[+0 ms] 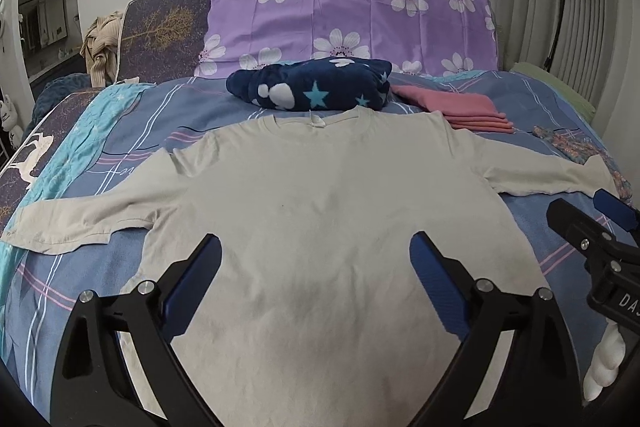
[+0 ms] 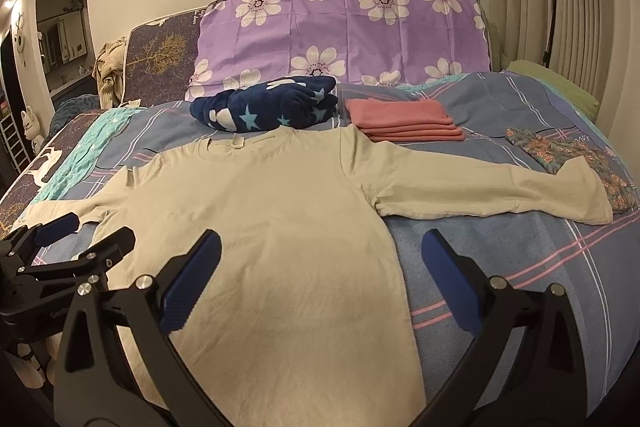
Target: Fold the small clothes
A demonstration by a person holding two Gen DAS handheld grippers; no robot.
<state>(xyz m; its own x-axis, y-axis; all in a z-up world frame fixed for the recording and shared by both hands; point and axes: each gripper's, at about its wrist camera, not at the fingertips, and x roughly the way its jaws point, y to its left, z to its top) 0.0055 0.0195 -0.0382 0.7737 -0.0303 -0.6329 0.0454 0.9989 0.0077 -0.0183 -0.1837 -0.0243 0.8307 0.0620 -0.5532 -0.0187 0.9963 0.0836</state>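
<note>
We have a pale long-sleeved shirt [image 1: 320, 195] spread flat on the bed [image 1: 532, 247], collar away from us, both sleeves stretched out to the sides, the hem nearest our claws. Our left claw [image 1: 316, 259] hangs over the lower left part of the body with its jaws wide apart and nothing between the pads; whether the fingers touch the cloth we cannot tell. Our right claw [image 2: 320, 259] is just as wide and empty, straddling the shirt's right side edge, one finger over the cloth and the other over bare bedspread. As we judge it, no fold is made yet, so the step in hand is the first grasp. To do it well we would bring each claw low enough that one pad slips under the edge, pinch both layers together, and take matching points on each side so the fold line runs straight. Each sleeve lies ahead of its claw and outward, and likely wants folding in across the body first. Lifting only a little should keep the cotton from dragging and bunching. Just beyond the collar sits a navy starred blanket [image 1: 312, 85], to its right a folded pink stack [image 2: 404, 119], and beside the right cuff a flowered cloth [image 2: 580, 163]; we should keep the sleeve from catching it
</note>
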